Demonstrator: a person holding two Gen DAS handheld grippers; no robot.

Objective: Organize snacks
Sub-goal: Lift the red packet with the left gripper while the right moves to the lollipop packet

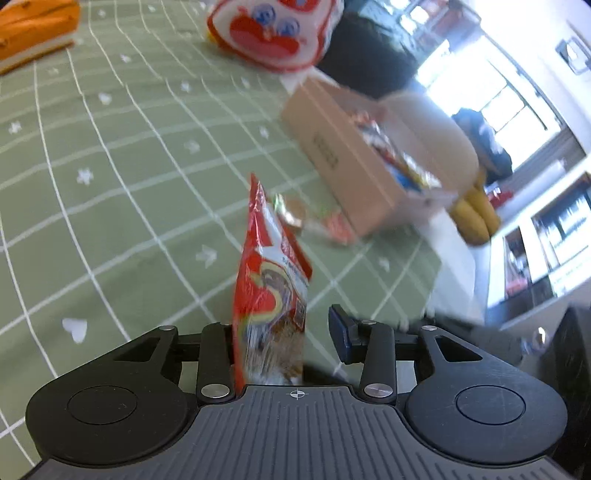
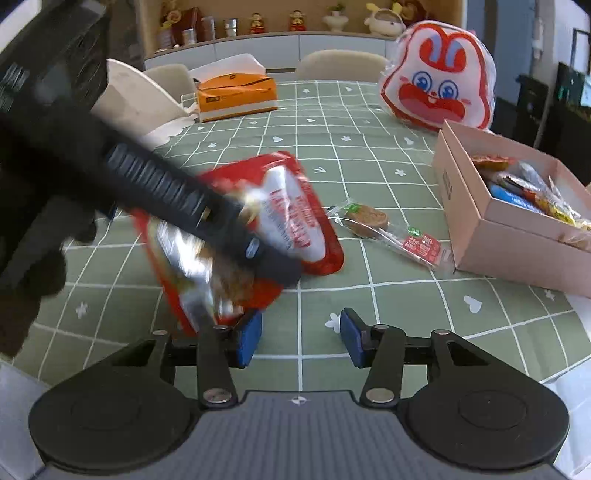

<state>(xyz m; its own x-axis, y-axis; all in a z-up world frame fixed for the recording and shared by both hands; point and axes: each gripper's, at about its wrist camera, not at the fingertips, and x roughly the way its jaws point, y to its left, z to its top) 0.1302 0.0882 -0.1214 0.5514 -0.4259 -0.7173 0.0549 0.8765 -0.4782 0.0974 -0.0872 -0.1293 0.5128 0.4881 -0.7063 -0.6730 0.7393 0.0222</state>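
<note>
A red snack packet point(image 1: 271, 291) stands on edge between the jaws of my left gripper point(image 1: 286, 332). It leans against the left finger, and a gap shows between it and the blue right pad point(image 1: 340, 330), so the gripper is open. In the right wrist view a blurred black finger point(image 2: 221, 221) of the left gripper crosses over the same packet point(image 2: 295, 218). My right gripper point(image 2: 301, 338) is open above the green cloth with nothing between its pads. A pink cardboard box point(image 2: 498, 236) point(image 1: 332, 155) holding several snacks sits to the right. A clear-wrapped biscuit snack point(image 2: 369, 219) point(image 1: 306, 218) lies beside it.
A white-and-red rabbit bag point(image 2: 439, 88) point(image 1: 273, 33) stands at the back right. An orange tissue box point(image 2: 236, 96) point(image 1: 33, 29) sits at the far left. Bananas point(image 1: 476, 218) lie past the pink box. The table's near edge point(image 2: 554, 380) runs close to my right gripper.
</note>
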